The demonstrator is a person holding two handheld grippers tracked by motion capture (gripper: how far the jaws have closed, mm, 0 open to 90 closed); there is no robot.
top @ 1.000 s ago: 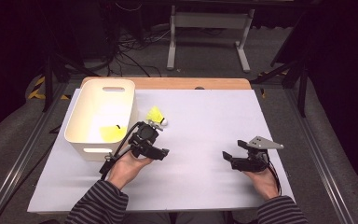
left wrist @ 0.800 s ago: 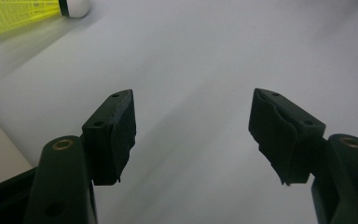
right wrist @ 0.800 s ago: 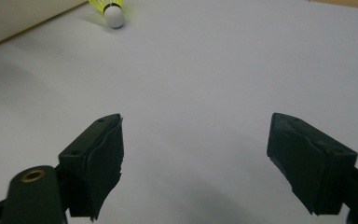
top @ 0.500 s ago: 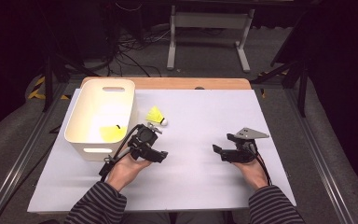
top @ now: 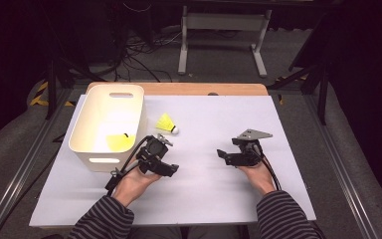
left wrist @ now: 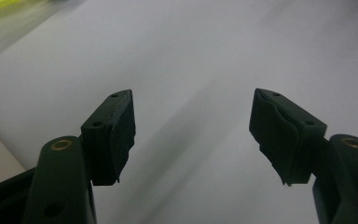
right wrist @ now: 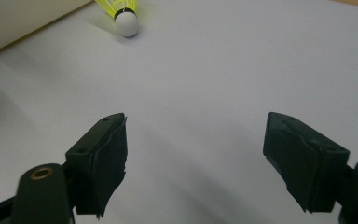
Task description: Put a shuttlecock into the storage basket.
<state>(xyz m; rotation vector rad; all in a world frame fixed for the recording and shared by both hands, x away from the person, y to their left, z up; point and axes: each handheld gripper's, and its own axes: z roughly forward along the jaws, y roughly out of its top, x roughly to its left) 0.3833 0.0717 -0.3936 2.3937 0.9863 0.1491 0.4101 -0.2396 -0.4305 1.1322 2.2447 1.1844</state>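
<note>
Both claws apart, empty. I steer right gripper (top: 222, 155) toward shuttlecock (top: 167, 123) beside bin (top: 138, 119), table's far-left; best to pinch the cork (right wrist: 127, 23), not the skirt.

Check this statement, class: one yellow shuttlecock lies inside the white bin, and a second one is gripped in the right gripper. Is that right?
Not quite. The second shuttlecock lies free on the white mat beside the bin; the right gripper view shows the right gripper open and empty. One shuttlecock in the bin is correct.
</note>
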